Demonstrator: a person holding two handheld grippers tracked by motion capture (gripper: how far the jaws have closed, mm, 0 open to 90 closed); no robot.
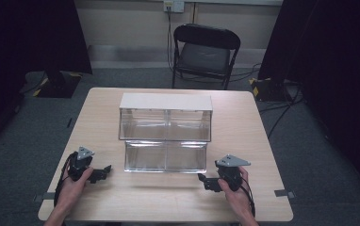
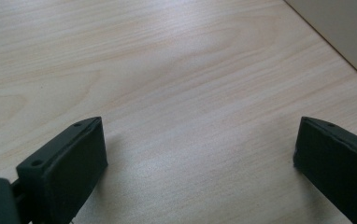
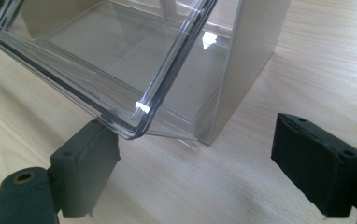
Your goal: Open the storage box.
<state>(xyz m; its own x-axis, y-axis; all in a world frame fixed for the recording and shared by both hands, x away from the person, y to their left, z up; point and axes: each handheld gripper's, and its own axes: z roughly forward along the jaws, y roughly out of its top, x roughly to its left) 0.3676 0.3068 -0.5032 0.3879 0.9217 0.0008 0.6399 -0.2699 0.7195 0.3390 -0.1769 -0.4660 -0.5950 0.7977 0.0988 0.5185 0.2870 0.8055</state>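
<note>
left gripper (image 1: 103, 172): jaws spread wide, nothing between them, sits on the pale wood-grain table (image 1: 178, 197) just off the bin's front-left corner

bin: clear two-tier plastic organiser with a beige top and sides (image 1: 165, 133), mid-table, lower drawer (image 3: 97, 74) poking out toward the person

handling: looks light, stiff and pretty slick, probably cracks if squeezed hard; I'd pinch the drawer's rounded front lip

right gripper (image 1: 205, 181): jaws wide apart too, empty, just off the bin's front-right corner, near the drawer's rounded corner
</note>
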